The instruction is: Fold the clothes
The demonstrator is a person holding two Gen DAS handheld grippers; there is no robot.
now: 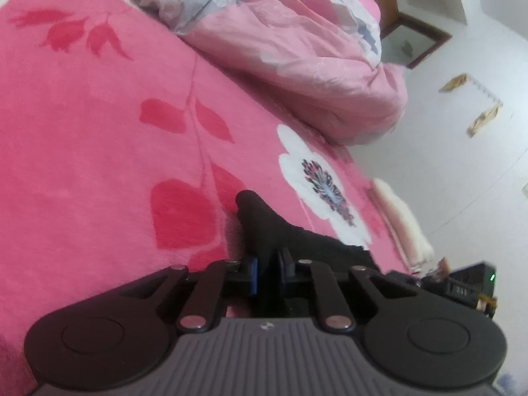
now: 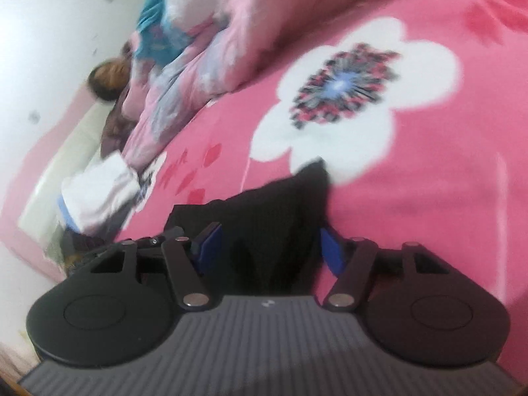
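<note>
Pinching a fold of black garment between the blue pads of the left gripper, jaws drawn close, above the pink floral blanket. Farther right, spread wide on the right gripper, blue pads flanking the same dark cloth without clamping it. Heaped beyond on the bed, a pale pink quilt.

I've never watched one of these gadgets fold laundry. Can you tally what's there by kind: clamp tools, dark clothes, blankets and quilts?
Grippers: 2, the left gripper pinching the black garment and the right gripper open around it.
Black garments: 1.
Pink flowered blanket: 1.
Rumpled pink quilt: 1.
Total: 5.
</note>
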